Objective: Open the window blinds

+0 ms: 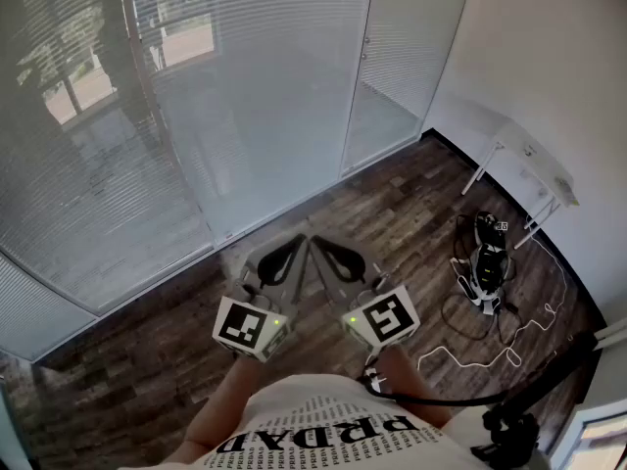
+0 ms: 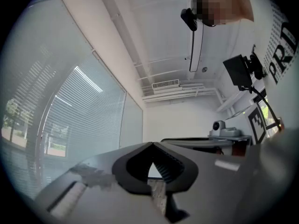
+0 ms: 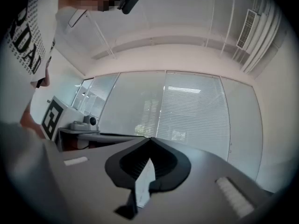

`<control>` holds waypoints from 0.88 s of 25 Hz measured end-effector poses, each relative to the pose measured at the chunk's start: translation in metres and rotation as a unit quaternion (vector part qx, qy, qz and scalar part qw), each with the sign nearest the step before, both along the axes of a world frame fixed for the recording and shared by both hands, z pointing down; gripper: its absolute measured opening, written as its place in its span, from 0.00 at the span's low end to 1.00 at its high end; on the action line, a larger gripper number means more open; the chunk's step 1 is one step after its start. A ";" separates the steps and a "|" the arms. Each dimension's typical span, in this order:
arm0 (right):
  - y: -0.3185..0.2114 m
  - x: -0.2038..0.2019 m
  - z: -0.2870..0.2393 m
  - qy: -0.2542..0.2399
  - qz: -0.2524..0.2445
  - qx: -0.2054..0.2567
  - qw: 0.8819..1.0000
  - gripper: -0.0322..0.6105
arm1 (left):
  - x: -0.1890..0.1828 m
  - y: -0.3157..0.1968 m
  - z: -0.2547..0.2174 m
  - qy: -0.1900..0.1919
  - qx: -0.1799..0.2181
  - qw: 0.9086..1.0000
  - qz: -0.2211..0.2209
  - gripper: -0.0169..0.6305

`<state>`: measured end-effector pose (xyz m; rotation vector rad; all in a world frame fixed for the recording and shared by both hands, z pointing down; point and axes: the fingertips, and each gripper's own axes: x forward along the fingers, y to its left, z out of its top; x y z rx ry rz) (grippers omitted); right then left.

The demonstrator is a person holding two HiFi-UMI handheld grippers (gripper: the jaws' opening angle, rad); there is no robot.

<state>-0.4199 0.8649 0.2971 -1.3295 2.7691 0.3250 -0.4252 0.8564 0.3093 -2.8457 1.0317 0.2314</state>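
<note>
The window blinds (image 1: 88, 155) fill the upper left and the upper middle of the head view. They hang down over a curved wall of glass, and trees and a street show dimly through the slats at the far upper left. In the left gripper view the window blinds (image 2: 79, 111) are on the left side. In the right gripper view they (image 3: 191, 106) stand in the middle, beyond the jaws.

Below the blinds lies a dark wooden floor (image 1: 127, 360). In the lower middle of the head view the left gripper (image 1: 297, 245) points up the frame toward the glass but does not touch the blinds. Its own view shows the jaws pressed together at the tips, with nothing between them. Just beside it on the right, the right gripper (image 1: 321, 246) points the same way, and its jaws are also pressed together and empty.

At the right, a black device (image 1: 485, 262) and a white cable (image 1: 490, 351) lie on the floor. Above them a white frame with thin legs (image 1: 524, 174) stands at the wall.
</note>
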 end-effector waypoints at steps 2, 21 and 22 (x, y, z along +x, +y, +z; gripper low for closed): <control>-0.002 -0.003 -0.002 0.001 0.002 0.001 1.000 0.06 | -0.003 -0.002 -0.001 -0.001 0.001 1.000 0.001 0.01; 0.006 -0.031 -0.001 0.013 -0.006 0.015 1.000 0.06 | -0.032 0.003 -0.003 0.013 0.007 1.000 -0.010 0.01; 0.007 -0.034 -0.001 0.009 -0.007 0.013 1.000 0.06 | -0.035 0.004 -0.003 0.017 0.005 1.000 -0.012 0.01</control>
